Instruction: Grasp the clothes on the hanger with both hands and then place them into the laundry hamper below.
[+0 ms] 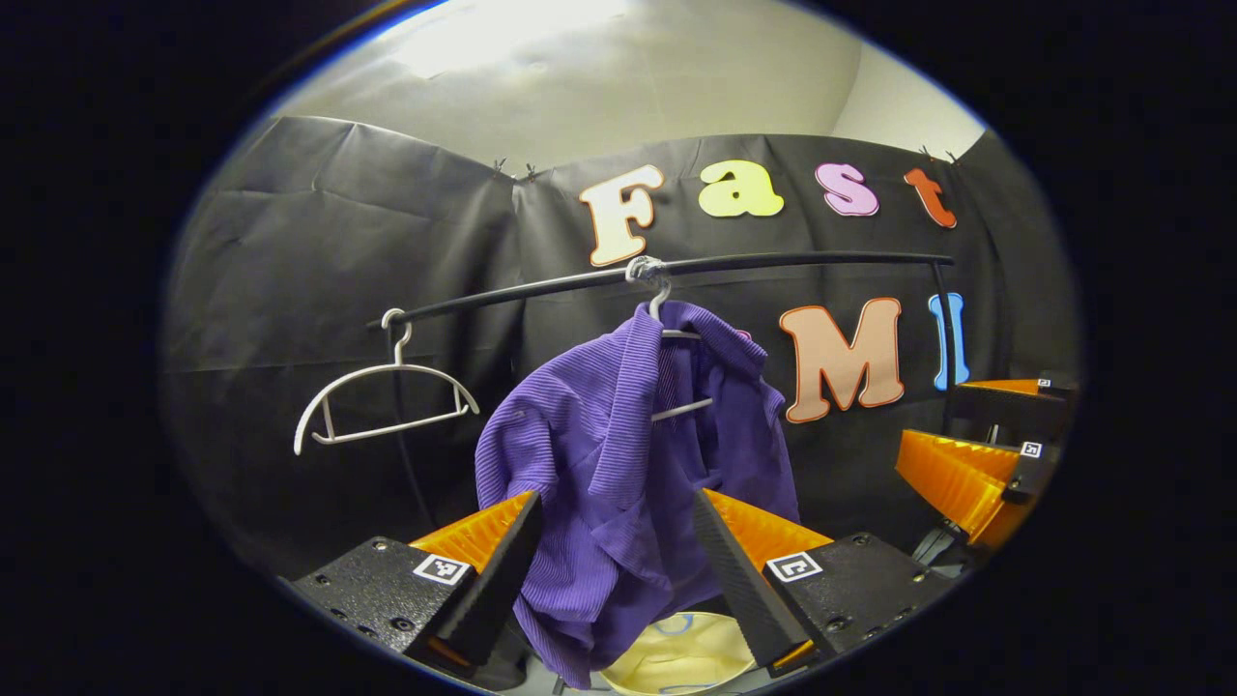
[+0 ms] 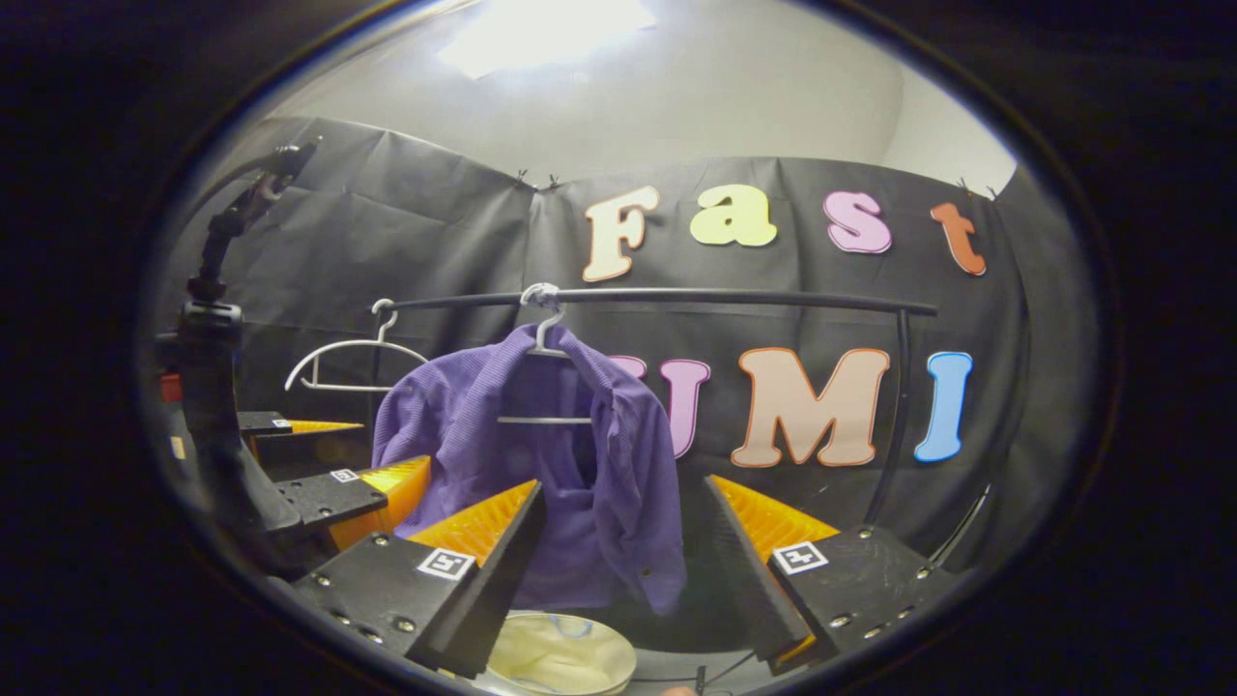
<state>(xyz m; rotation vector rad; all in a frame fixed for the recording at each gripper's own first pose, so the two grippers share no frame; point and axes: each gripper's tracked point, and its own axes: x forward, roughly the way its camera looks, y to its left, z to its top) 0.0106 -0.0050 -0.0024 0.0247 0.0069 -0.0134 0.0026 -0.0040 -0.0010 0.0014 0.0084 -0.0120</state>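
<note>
At centre frame the purple shirt [image 1: 618, 464] is a finely ribbed, matt cloth, hung on a smooth white plastic-looking hanger [image 1: 667, 329]. The rail [image 1: 773, 261] above is smooth and black with a slight sheen. At the bottom, the left gripper [image 1: 618, 541] has ridged orange fingers [image 1: 483, 527] on grainy matt black blocks.
</note>
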